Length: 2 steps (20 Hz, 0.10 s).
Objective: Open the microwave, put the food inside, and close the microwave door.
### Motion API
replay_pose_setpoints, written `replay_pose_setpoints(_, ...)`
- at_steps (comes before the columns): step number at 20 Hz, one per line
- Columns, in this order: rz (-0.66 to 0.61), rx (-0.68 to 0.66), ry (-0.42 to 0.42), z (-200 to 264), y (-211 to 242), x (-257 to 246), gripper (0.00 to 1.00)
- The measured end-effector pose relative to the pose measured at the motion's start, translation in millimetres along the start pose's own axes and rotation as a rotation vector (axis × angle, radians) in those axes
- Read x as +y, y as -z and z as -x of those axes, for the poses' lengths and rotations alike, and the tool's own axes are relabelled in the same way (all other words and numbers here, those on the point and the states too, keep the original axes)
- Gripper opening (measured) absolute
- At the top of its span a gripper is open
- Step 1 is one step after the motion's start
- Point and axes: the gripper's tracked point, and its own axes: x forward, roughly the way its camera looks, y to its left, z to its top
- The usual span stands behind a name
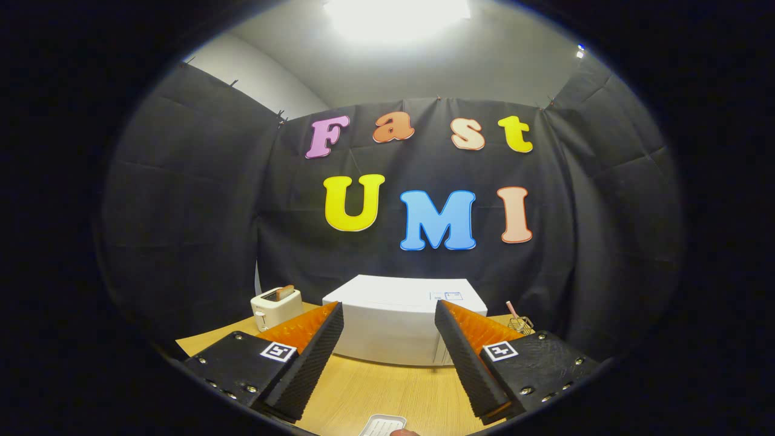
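The microwave (404, 318) sits on the tabletop (387, 387) at 12 o'clock, beyond the spread fingers. The toaster (275, 307) stands at 10 o'clock. A small tray (382, 426) lies nearest.

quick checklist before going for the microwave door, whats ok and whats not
1. Claw open and holding nothing: ok.
2. Microwave straight ahead, beyond the fingers: ok.
3. Microwave door shut, ready to be opened: cannot tell, its front is partly behind the fingers.
4. Door handle located: cannot tell.
5. Bare wooden table between claw and microwave: ok.
6. Food at hand: cannot tell; a white tray lies just under the claw, contents unclear.
7. Toaster stands left of the microwave, off the path: ok.
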Motion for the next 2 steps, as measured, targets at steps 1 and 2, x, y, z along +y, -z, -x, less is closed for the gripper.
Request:
replay_pose_setpoints(1,0.004,-0.004,0.013,1.1,-2.1,-4.4,0.96)
replay_pose_setpoints(2,0.003,-0.009,0.023,2.9,-4.1,-6.1,0.96)
